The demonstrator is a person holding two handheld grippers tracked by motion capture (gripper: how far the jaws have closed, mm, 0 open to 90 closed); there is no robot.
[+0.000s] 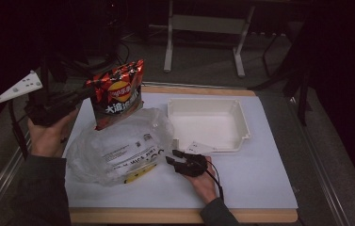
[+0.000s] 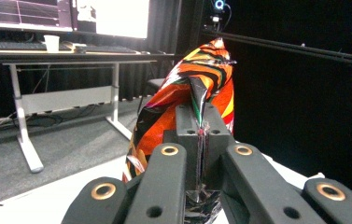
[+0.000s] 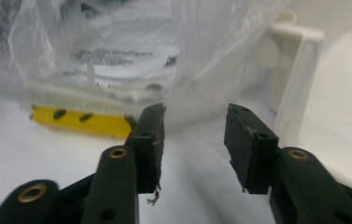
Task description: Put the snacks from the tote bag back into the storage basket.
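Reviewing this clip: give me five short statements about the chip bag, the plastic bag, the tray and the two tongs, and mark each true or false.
1. The left tongs are clamped on an edge of the chip bag. True.
2. The chip bag lies flat inside the white tray. False: it is held up above the clear plastic bag, and the tray has nothing in it.
3. The right tongs are open with nothing between the pads. True.
4. The clear plastic bag sits to the right of the tray in the high view. False: it lies to the tray's left.
5. The right tongs grip the tray's rim. False: they rest near the plastic bag, gripping nothing.
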